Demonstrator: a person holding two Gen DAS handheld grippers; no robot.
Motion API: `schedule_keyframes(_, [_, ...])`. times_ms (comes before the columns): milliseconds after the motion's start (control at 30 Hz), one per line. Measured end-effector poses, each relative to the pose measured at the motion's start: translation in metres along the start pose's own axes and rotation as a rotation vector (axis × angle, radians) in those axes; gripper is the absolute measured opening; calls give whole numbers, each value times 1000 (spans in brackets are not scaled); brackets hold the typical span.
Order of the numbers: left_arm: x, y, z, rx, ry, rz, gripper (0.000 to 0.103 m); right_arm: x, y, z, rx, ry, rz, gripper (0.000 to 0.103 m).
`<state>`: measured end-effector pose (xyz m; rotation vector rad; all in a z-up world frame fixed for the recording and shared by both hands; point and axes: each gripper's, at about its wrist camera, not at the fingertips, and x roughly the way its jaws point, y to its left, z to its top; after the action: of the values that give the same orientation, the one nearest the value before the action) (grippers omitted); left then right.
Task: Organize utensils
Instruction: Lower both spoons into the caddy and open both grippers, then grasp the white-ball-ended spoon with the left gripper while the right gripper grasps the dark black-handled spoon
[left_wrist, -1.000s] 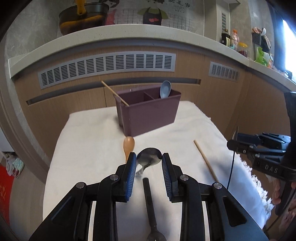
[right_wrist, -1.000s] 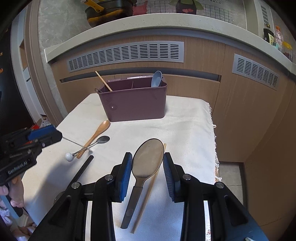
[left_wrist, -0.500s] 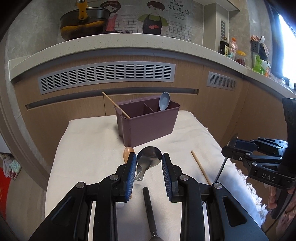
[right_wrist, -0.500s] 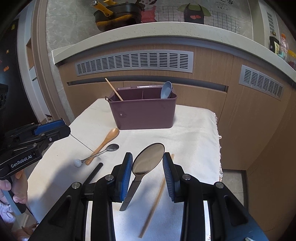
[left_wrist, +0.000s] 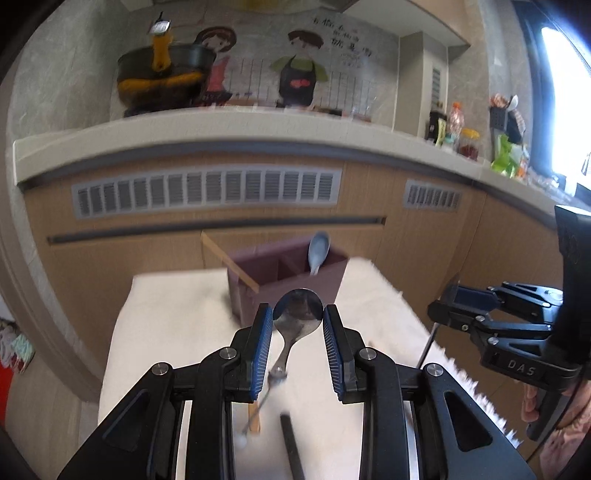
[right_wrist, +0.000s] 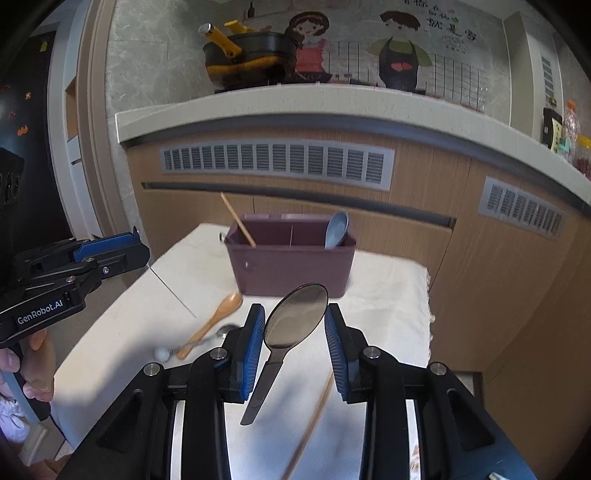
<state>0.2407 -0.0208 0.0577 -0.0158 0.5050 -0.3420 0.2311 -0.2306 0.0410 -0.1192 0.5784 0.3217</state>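
Observation:
My left gripper (left_wrist: 297, 317) is shut on the bowl of a steel spoon (left_wrist: 293, 323), held above the cloth with its handle hanging down. My right gripper (right_wrist: 295, 317) is shut on the bowl of a black spoon (right_wrist: 291, 326), also lifted, handle hanging down. The purple utensil box (right_wrist: 291, 266) stands at the far side of the cloth-covered table (right_wrist: 384, 295); it holds a chopstick (right_wrist: 238, 219) on the left and a blue spoon (right_wrist: 337, 229) on the right. The box also shows in the left wrist view (left_wrist: 295, 282).
A wooden spoon (right_wrist: 214, 323) and a steel spoon with a white ball end (right_wrist: 192, 345) lie on the cloth left of centre. A chopstick (right_wrist: 312, 424) lies under my right gripper. A black handle (left_wrist: 291, 446) lies near the front. Cabinets stand behind the table.
Both grippers have risen with their spoons, which were on the cloth a second ago, and moved towards the purple box.

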Motion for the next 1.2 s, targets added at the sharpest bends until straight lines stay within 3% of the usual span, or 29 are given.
schedule_keyframes(133, [-3,3,62,15,-95,-59,29,-16,-7,57,-50,-130,-31,31])
schedule_keyframes(267, [5,13,116,16,-178,-64,29,-21,-10,124,-116,-274,-117,31])
schedule_keyframes(433, [45,35,147,-31,-180,-82,29,25,-16,165,-136,-292,-157,31])
schedule_keyframes(567, [89,54,144,-96,-122,-109,29,83,-23,164,-133,-223,-157,31])
schedule_keyframes(767, [160,62,108,-124,16,-109,29,160,-35,133,-93,-62,-115,31])
schedule_keyframes(833, [184,62,90,-137,91,-113,29,177,-39,120,-69,-14,-94,31])
schedule_keyframes(1000, [213,60,64,-147,188,-111,32,210,-45,97,-42,92,-40,34])
schedule_keyframes(1067, [214,60,59,-150,198,-112,32,216,-48,93,-20,116,-12,43])
schedule_keyframes(1133, [205,59,59,-146,184,-106,38,214,-50,92,-12,110,-8,69])
schedule_keyframes(1200, [191,60,60,-138,159,-96,49,198,-50,91,-22,58,-41,81])
